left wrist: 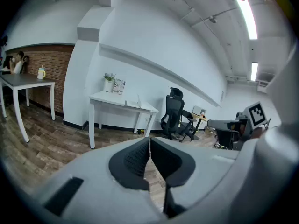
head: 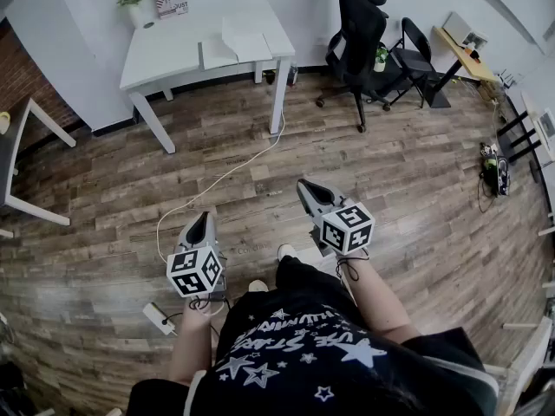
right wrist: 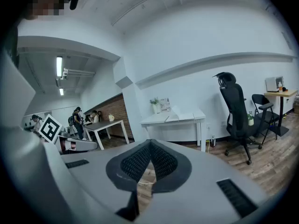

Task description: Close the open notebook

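The open notebook (head: 234,47) lies on the white table (head: 165,55) at the far side of the room, its pages spread flat. It also shows small on that table in the left gripper view (left wrist: 133,102) and in the right gripper view (right wrist: 180,116). I stand on the wooden floor well short of the table. My left gripper (head: 205,218) and right gripper (head: 303,185) are held out in front of my body and point toward it. Both are shut with nothing between the jaws, as each gripper's own view shows (left wrist: 149,142) (right wrist: 150,143).
A black office chair (head: 360,24) stands right of the table, with a folding chair and a small wooden desk (head: 464,50) beyond. A white cable (head: 217,180) runs across the floor to a power strip (head: 159,317) near my feet. Another table (head: 35,120) is at the left.
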Demonstrator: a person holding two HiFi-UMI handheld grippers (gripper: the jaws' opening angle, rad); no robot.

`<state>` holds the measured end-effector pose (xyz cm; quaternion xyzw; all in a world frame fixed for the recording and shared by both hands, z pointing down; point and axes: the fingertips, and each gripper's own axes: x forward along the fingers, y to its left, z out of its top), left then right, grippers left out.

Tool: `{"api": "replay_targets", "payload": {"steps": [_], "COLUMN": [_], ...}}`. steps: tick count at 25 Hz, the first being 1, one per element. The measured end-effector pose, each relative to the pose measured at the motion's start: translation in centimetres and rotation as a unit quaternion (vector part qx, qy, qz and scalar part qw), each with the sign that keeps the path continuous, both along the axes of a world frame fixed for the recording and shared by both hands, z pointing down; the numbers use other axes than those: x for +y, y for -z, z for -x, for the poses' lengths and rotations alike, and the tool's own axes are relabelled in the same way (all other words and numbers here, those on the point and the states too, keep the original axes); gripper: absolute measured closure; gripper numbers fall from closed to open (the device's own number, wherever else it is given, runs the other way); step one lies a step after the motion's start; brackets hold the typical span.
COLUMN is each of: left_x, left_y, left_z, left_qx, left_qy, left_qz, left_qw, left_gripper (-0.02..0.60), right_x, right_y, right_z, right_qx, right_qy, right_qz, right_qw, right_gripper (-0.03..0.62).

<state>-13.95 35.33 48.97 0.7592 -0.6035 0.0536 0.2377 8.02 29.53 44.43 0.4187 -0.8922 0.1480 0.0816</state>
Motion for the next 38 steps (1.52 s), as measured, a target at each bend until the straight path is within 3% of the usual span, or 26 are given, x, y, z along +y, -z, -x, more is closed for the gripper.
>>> {"api": "replay_targets", "payload": {"steps": [5,10,16,24,30,31,33,38], "left_x": [-0.5,0.4,2.8,2.9,1.3,1.0,0.2,-3.6], "left_y": [1.4,1.5,-0.1,1.5,2.0,2.0,1.8,1.2], "left_z": [-0.1,-0.6,-0.2,1.1,0.7,0.6,0.5,0.7], "left_qx": [-0.005,-0.033,-0.021,-0.02,-0.006,-0.004,-0.001,-0.003], "left_qy": [0.003,-0.011,-0.015,-0.008,-0.012,-0.01,-0.006,0.009], "left_qz": [-0.013,-0.022,-0.003,-0.027,-0.038,-0.037,-0.033,-0.021], "left_qw": [0.9999,0.9992,0.9997,0.9994,0.9992,0.9993,0.9994,0.9997], "left_gripper": [0.556,0.557,0.556,0.555,0.548,0.524,0.382,0.339], "right_x": [-0.5,0.7,2.7,3.7,1.7,1.1,-0.2,-5.2], "right_y": [1.1,0.8,-0.2,0.0,-1.0,-1.2,-1.5,-1.3], "right_z": [-0.7,-0.1,0.8,0.5,0.1,0.1,0.2,0.8], "right_qx": [0.005,0.008,0.015,-0.009,-0.027,-0.028,-0.032,-0.041], "right_qy": [0.0,0.005,0.012,-0.01,-0.019,-0.019,-0.014,0.002], "right_qz": [-0.007,-0.004,0.004,0.002,0.009,0.011,0.013,0.01], "right_qw": [1.0,1.0,1.0,1.0,0.999,0.999,0.999,0.999], "right_gripper": [0.59,0.591,0.591,0.589,0.589,0.589,0.589,0.589]}}
